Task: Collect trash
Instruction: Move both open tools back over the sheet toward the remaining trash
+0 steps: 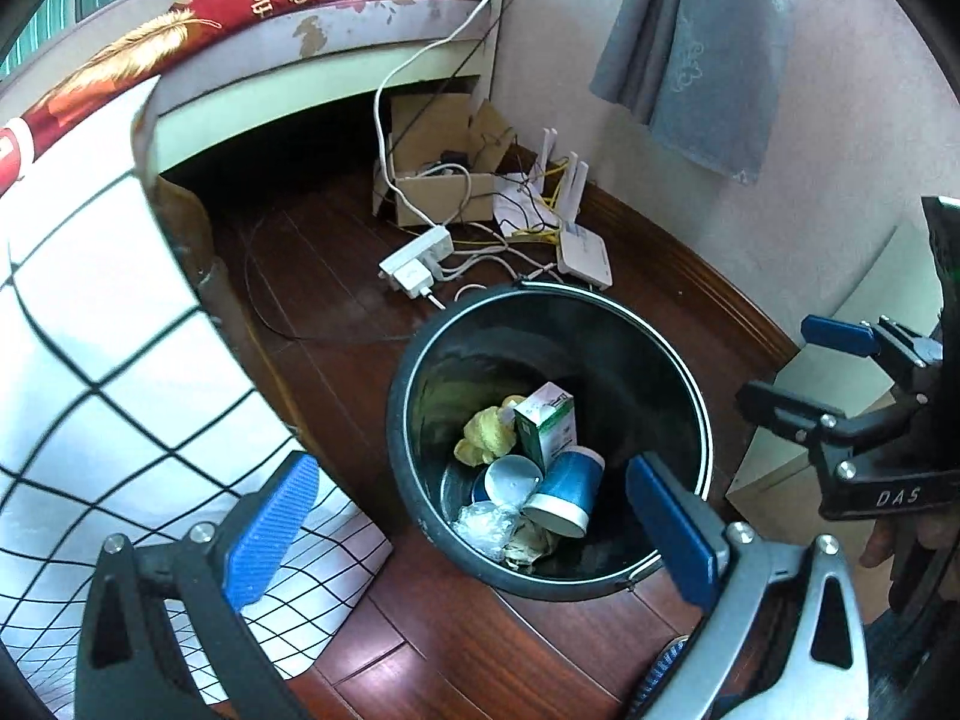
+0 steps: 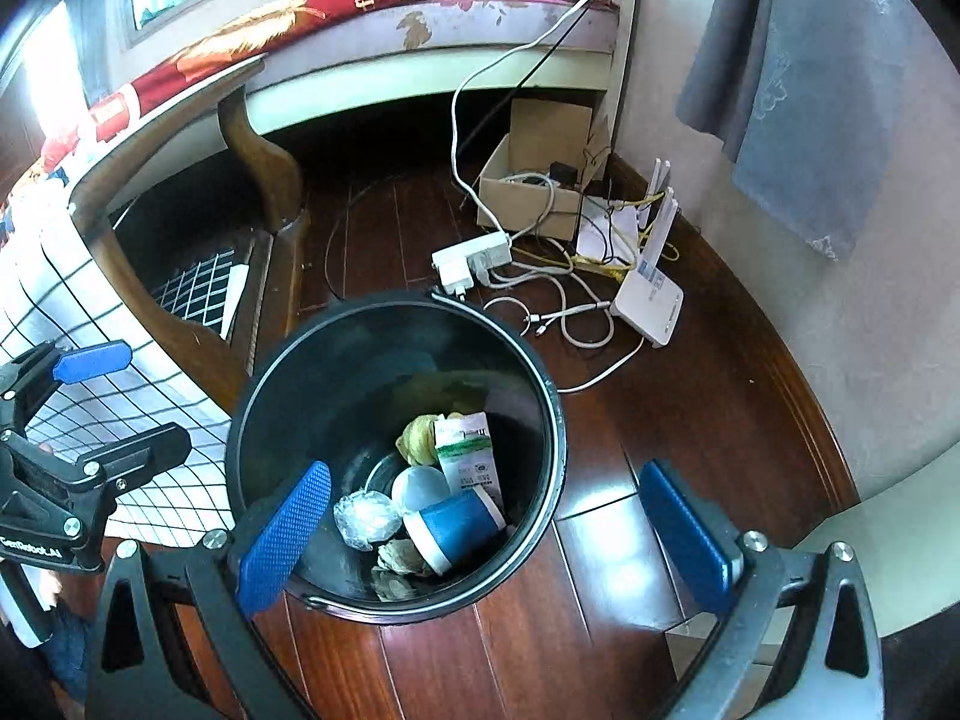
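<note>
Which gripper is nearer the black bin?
Left, slightly. The left gripper hangs over the black bin, one finger inside the rim; the right gripper straddles its right rim, one finger over floor.

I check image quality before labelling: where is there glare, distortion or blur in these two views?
Right wrist view: bright glare on the wooden floor beside the trash bin; window top left overexposed. Left wrist view: the checked cloth is washed out, fisheye bends its lines. Both views: dark vignette corners; the bin's contents are sharp.
</note>
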`<state>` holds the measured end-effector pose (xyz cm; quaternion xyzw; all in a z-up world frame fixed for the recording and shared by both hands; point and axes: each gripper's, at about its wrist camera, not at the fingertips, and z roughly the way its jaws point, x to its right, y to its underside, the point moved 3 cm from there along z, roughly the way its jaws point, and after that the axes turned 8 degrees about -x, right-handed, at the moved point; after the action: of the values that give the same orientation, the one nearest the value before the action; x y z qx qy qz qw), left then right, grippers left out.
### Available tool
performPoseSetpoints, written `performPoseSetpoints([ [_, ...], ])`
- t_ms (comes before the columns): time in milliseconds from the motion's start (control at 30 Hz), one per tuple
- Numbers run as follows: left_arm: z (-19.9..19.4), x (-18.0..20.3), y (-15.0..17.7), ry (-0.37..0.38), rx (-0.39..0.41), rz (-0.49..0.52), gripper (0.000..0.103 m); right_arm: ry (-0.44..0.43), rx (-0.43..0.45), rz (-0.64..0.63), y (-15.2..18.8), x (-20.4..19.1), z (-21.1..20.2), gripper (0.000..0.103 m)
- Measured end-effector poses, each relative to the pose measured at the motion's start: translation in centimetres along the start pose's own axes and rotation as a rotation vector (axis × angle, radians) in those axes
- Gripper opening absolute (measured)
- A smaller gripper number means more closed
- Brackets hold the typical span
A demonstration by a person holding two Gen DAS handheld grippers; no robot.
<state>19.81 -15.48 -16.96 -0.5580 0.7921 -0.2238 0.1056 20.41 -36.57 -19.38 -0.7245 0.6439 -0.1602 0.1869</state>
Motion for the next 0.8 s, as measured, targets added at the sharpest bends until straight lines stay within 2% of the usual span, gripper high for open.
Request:
performPoseSetpoints([
  [533,-6.9,-0.6,-0.4,-0.044,0.133,-0.003,0.103,-0.012,0.141,-0.007,-1.0,-2.1,-6.0,0.103],
  [733,-9.9,-1.6,0.0,-0.059,0.187,-0.030,0.103,-0.016,0.206,-0.036,-1.7,-3.3,-8.4,0.103],
  [800,-11.2,-2.6,0.3,-0.087,0.214,-0.054,0.103,-0.026,0.229,-0.044,-2.1,-3.9,-9.1,0.103],
])
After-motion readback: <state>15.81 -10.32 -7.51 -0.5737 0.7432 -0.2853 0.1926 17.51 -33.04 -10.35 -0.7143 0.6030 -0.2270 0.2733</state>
